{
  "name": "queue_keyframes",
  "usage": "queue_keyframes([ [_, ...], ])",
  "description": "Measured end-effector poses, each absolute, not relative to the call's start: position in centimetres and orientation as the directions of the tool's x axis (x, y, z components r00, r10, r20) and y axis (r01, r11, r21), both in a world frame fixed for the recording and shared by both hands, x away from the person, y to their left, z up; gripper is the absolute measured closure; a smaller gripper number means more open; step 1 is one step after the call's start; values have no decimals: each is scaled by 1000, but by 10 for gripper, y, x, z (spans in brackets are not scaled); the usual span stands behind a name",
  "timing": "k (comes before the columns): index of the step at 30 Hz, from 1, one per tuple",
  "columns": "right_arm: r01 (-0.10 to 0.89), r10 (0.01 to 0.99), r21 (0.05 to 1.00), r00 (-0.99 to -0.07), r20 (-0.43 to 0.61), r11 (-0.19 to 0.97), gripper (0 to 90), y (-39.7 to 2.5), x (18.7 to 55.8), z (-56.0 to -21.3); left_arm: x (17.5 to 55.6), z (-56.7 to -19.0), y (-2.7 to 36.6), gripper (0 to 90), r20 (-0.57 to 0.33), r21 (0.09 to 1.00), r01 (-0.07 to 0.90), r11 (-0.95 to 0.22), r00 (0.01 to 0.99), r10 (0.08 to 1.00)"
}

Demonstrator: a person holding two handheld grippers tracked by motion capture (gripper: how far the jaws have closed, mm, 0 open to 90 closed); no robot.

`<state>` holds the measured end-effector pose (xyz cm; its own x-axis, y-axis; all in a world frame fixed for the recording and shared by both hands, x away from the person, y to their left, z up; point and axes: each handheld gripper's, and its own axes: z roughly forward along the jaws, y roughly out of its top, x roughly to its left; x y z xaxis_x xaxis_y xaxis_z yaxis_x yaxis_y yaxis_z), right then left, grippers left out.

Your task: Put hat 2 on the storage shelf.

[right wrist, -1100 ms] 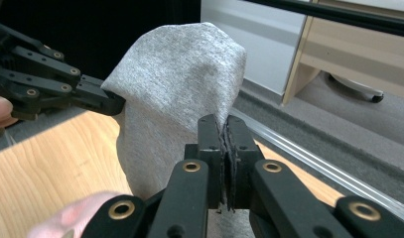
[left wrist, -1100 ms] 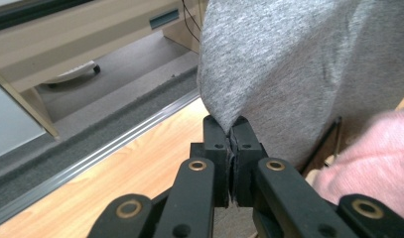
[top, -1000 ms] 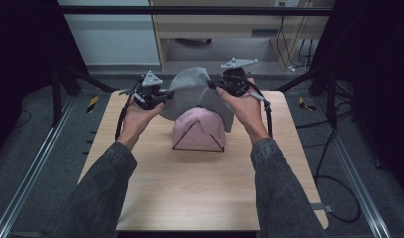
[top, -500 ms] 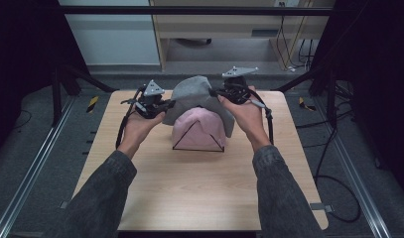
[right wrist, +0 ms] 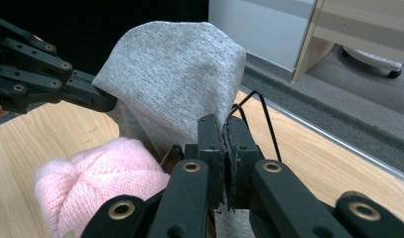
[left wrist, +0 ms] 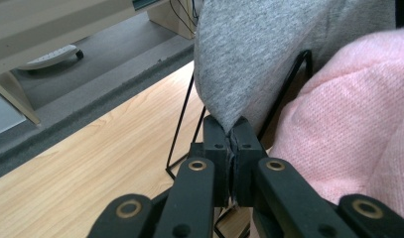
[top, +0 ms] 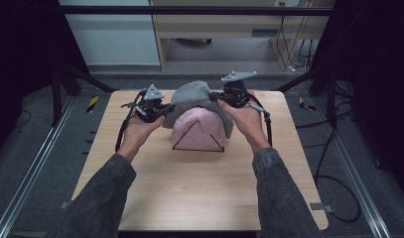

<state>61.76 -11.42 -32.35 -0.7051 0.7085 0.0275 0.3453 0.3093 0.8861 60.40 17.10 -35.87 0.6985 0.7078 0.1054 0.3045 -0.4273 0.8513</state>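
Since a second ago, barely shifted: grey hat (top: 195, 96) stretched between left claw (top: 162, 110) and right claw (top: 218, 97), each clamped on its rim, above pink hat (top: 198, 130) on wire stand (top: 183, 138). Soft, light, stretchy; best gripped at rim.

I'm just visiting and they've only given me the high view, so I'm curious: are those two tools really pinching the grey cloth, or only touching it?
Observer: Pinching. In the left gripper view the left gripper has both jaws closed on an edge of the grey hat.
Operator: And the other one?
Observer: Same. In the right gripper view the right gripper is clamped on the hat's edge, with the fabric running down between the jaws.
Operator: What is the pink lump underneath?
Observer: A pink knitted hat; up close you can see its ribbed knit.
Operator: What holds it up?
Observer: A thin black wire stand standing on the wooden table.
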Motion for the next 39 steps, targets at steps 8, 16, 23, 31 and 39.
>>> queue_keyframes([
  [8,351,703,871,-711,9,343,875,-113,616,-327,604,-366,171,878,94,847,317,-426,700,708],
  [16,372,707,860,-707,19,349,875,-114,614,-338,602,-376,168,878,91,838,327,-437,705,703],
  [23,378,705,848,-709,8,371,874,-109,615,-343,601,-387,168,877,77,828,350,-438,703,707],
  [31,392,707,837,-707,9,381,870,-104,615,-347,601,-397,170,876,45,822,379,-424,701,712],
  [39,414,724,831,-689,20,372,803,-106,613,-353,600,-401,168,873,39,812,395,-430,698,715],
])
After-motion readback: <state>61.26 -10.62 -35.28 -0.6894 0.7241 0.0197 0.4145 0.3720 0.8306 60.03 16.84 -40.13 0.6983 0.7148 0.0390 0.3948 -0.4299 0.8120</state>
